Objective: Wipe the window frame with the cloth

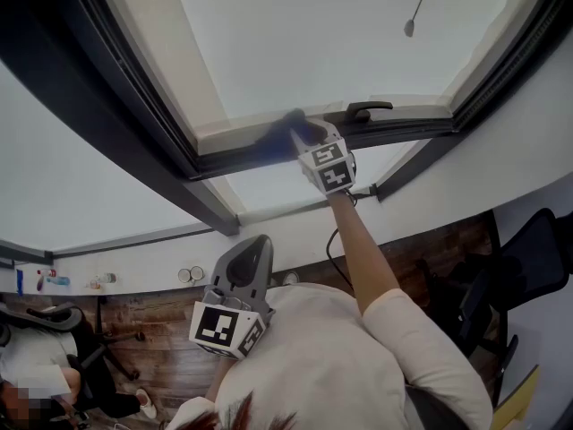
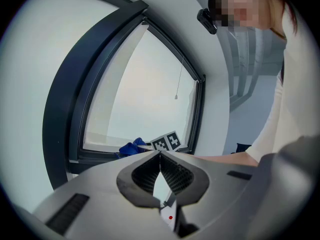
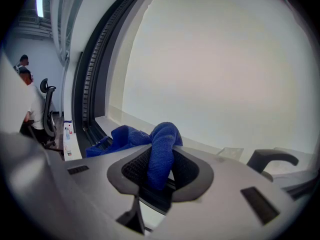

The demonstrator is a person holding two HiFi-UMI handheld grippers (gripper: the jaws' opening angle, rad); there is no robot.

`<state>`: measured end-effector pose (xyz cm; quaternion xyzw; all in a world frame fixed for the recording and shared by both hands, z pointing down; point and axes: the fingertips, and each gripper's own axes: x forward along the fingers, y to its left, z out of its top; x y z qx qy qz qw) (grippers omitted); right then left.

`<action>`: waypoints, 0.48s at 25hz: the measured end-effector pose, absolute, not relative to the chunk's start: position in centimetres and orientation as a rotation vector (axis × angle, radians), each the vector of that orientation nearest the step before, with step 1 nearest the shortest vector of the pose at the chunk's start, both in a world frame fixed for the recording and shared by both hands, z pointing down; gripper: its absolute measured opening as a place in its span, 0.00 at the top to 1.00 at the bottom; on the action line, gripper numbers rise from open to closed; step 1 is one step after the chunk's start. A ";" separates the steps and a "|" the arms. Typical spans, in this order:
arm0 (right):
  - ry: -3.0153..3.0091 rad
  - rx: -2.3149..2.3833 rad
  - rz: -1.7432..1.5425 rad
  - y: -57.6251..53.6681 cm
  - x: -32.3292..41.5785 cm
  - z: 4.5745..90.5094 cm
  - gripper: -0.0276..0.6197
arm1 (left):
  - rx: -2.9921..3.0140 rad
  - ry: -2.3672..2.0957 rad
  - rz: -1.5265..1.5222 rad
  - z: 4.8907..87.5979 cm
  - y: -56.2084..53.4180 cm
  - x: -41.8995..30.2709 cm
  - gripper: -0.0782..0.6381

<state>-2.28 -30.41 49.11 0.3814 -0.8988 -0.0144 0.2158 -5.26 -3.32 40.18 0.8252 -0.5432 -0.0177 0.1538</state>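
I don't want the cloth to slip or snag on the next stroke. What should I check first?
1. Grip on the cloth: ok. The right gripper has its jaws closed on a fold of it.
2. Cloth against the frame: ok. It appears to lie on the lower rail.
3. Rail free to the right: not ok. The handle sits there, close beside the gripper.
4. Left gripper out of the way: ok. It is shut, empty, and held low by the chest.
5. Rail already clean: cannot tell.
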 end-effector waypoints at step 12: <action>-2.455 1.124 -0.039 -31.5 0.9 49.1 0.78 | 2.387 -1.529 -0.043 40.1 -3.6 -4.3 0.88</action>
